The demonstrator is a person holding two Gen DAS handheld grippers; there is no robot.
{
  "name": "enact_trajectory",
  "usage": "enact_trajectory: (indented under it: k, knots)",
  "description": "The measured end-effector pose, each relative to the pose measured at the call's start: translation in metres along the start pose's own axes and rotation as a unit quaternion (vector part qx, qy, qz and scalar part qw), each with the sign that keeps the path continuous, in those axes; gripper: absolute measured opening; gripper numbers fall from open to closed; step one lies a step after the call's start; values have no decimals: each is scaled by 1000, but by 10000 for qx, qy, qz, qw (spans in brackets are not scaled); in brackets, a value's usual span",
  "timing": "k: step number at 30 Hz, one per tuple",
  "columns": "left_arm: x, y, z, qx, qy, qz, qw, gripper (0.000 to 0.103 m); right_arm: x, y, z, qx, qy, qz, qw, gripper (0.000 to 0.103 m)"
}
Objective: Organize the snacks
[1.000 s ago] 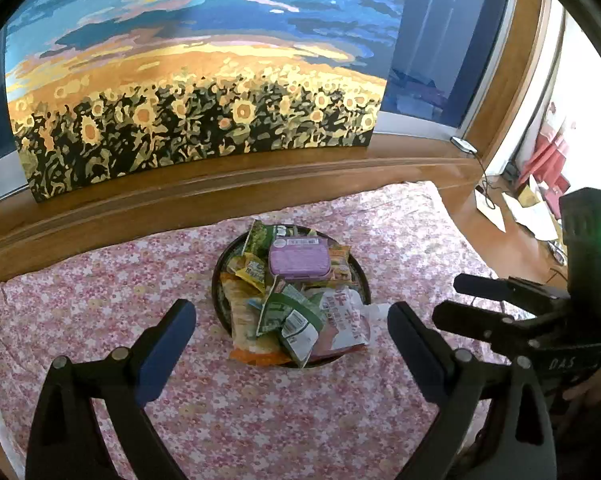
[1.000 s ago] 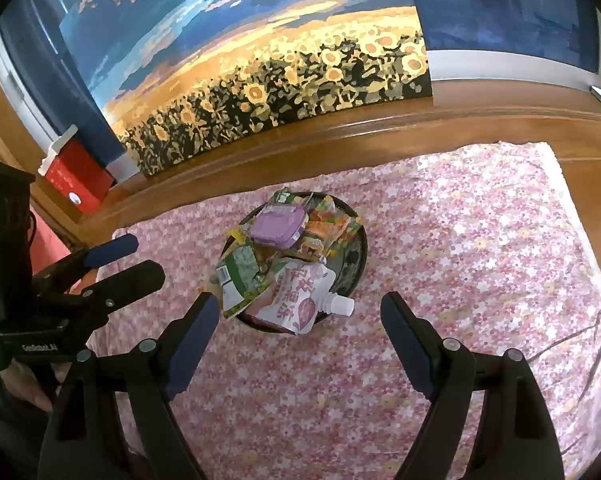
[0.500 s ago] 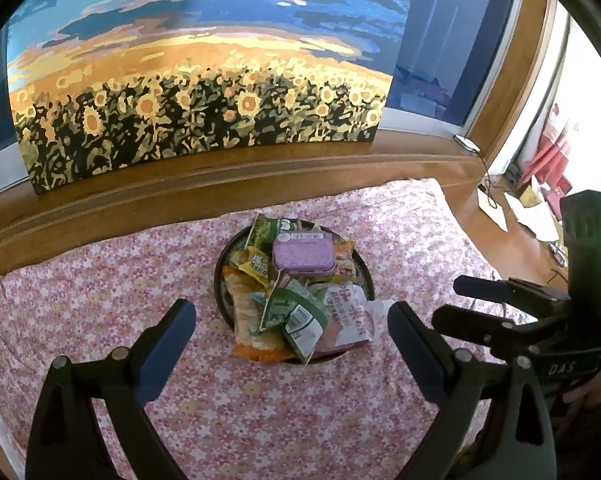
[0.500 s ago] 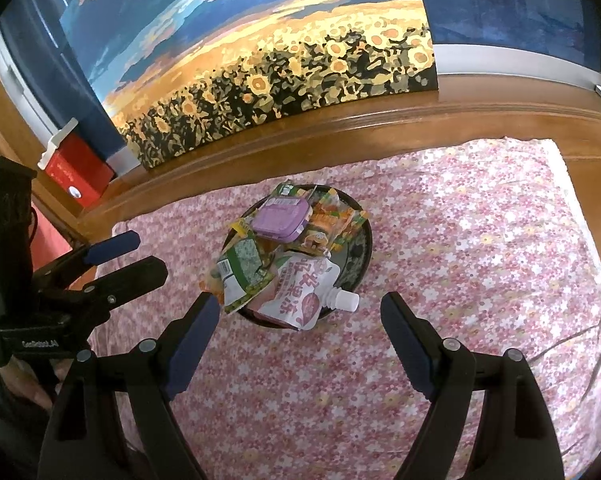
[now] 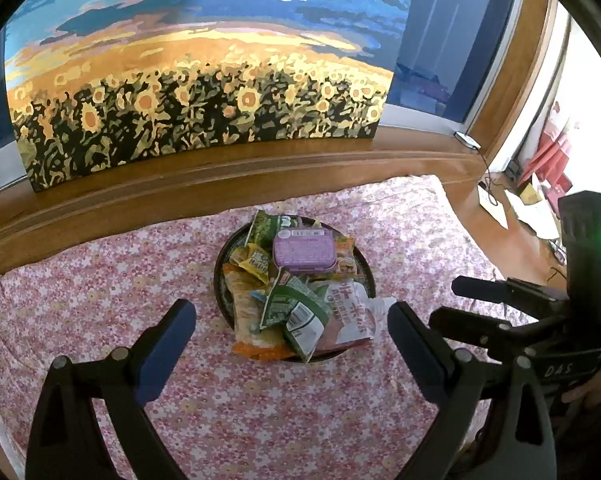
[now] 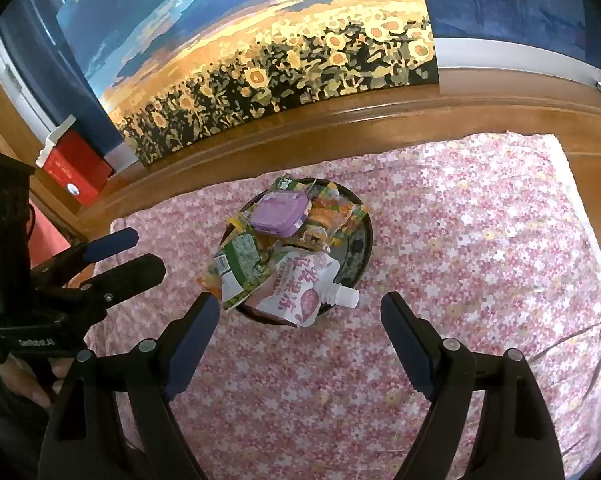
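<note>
A dark round bowl (image 5: 220, 276) (image 6: 360, 248) heaped with snacks sits on the floral cloth. On top lies a purple tin (image 5: 303, 250) (image 6: 278, 214). At the bowl's near edge, a green packet (image 5: 296, 308) (image 6: 240, 260) lies beside a white and pink spouted pouch (image 5: 350, 312) (image 6: 300, 292). An orange packet (image 5: 260, 350) hangs over the rim. My left gripper (image 5: 290, 309) (image 6: 146, 252) is open and holds nothing, hovering on the near side of the bowl. To its right, my right gripper (image 6: 299, 303) (image 5: 446, 300) is also open with nothing in it.
A pink floral cloth (image 5: 100, 300) covers the surface. Behind it runs a wooden ledge (image 5: 260, 168) with a sunflower painting (image 5: 200, 80) leaning on it. A red box (image 6: 76, 168) stands far left. Papers (image 5: 536, 212) lie on the wood at the right.
Both cameras shifted slightly, so the bowl sits a little higher in each view. Both grippers stayed open, and the snacks did not move.
</note>
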State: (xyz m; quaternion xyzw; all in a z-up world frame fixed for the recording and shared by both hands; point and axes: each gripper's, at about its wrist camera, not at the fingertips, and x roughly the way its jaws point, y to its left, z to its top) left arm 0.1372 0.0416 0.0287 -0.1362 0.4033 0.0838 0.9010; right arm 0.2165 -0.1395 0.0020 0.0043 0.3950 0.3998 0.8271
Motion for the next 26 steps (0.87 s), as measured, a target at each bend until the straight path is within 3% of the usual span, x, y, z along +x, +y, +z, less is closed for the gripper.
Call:
enact_trajectory:
  k: [26]
  knots:
    - [3, 1, 0, 9, 84, 12, 10000, 99, 1, -3, 0, 15, 48, -10, 10000, 85]
